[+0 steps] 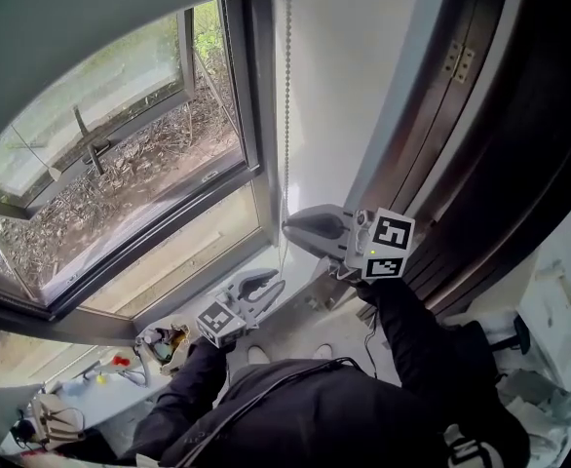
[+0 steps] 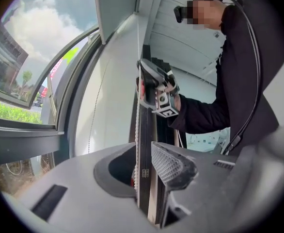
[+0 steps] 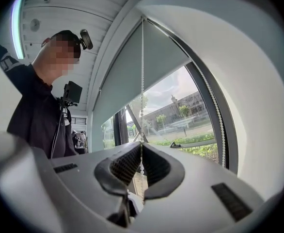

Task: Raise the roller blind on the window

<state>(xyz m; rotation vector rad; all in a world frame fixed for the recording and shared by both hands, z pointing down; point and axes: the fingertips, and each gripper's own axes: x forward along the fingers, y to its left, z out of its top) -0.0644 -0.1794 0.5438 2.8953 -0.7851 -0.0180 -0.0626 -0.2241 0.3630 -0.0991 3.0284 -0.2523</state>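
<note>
- The grey fabric roller blind [image 1: 91,27] covers only the top of the window [image 1: 130,154]. Most of the glass below its lower edge is bare, with trees and buildings showing outside.
- In the right gripper view the blind's lower edge runs across the upper part of the pane.
- A white bead chain [image 1: 287,105] hangs straight down beside the window frame, close to the white wall.
- The right claw [image 1: 287,225] is clenched on this chain. In the right gripper view its two ribbed pads meet with the beads pinched between them, and the chain runs taut from there up to the blind's top.
- A second strand of the chain follows the frame at the right of that view.
- The left claw [image 1: 276,283] sits lower, beside the sill. Its jaws stand a little apart, released.
- In the left gripper view the chain passes through the gap, close to one pad, and no pad presses on it.
- That view also shows the right claw further up the same strand, above the left one.
- Each claw carries a cube with black-and-white square markers [image 1: 388,245].
- The person's dark sleeves [image 1: 412,339] reach up from the bottom of the head view to both tools.
- A dark brown wooden door [image 1: 500,135] with a brass hinge [image 1: 458,61] stands to the right of the white wall.
- Small cluttered items [image 1: 164,341] lie below the sill at the lower left; what they are cannot be made out.
</note>
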